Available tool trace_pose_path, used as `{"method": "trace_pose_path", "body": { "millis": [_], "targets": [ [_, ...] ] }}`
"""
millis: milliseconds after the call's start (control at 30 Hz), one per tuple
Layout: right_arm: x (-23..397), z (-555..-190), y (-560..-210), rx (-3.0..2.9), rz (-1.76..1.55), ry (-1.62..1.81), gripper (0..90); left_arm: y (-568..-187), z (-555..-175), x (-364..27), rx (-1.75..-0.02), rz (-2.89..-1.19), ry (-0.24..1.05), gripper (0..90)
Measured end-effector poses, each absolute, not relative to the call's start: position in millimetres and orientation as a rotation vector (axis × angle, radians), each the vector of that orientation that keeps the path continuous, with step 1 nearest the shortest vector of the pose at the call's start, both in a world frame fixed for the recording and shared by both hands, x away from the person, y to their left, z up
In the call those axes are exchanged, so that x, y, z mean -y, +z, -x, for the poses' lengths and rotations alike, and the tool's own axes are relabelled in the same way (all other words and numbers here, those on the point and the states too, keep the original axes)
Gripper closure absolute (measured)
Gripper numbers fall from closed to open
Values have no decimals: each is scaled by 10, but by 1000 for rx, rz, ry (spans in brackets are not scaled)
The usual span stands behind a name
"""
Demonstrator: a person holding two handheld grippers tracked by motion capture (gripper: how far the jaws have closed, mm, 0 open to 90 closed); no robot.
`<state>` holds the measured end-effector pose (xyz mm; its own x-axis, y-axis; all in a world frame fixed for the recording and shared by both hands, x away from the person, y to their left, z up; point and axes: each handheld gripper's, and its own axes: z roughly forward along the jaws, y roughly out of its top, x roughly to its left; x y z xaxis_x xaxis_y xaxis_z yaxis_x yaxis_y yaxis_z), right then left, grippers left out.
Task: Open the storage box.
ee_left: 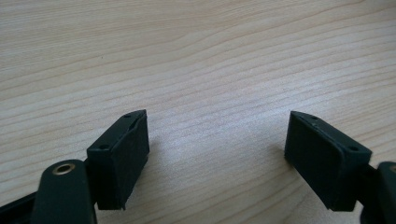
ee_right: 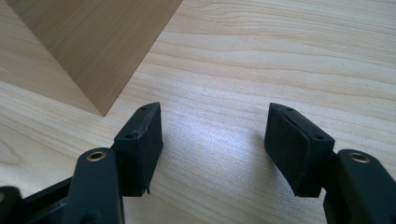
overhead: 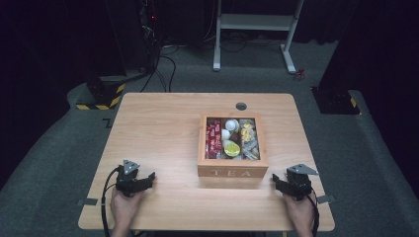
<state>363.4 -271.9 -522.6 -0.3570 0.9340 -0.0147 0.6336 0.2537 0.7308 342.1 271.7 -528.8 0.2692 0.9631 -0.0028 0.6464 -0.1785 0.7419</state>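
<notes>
Wooden tea box (overhead: 232, 172) sits just left of the right gripper (overhead: 278, 181), well right of the left gripper (overhead: 146, 179); both spread, empty. Each should approach level, squarely.

Pale-grained wooden table (overhead: 163, 123), tan tea box (overhead: 232, 171) lettered "TEA", black tongs (overhead: 150, 177).

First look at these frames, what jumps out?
The wooden tea box at the table's middle, lettered TEA on its front, with red packets in its left compartment and yellow ones beside them. The left claw and right claw rest near the table's front edge, one either side of the box, both open with nothing between them.
</notes>
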Motion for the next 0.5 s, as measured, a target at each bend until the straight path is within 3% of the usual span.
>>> {"method": "trace_pose_path", "body": {
  "millis": [367,500],
  "targets": [
    [2715,-3632,-5226,-2082,-1423,893,378,-5289,-3421,-2714,-1449,-1910,643,218],
    [2700,-3611,-5224,-2085,-1407,902,461,-5287,-3421,-2716,-1448,-1915,643,219]
  ]
}}
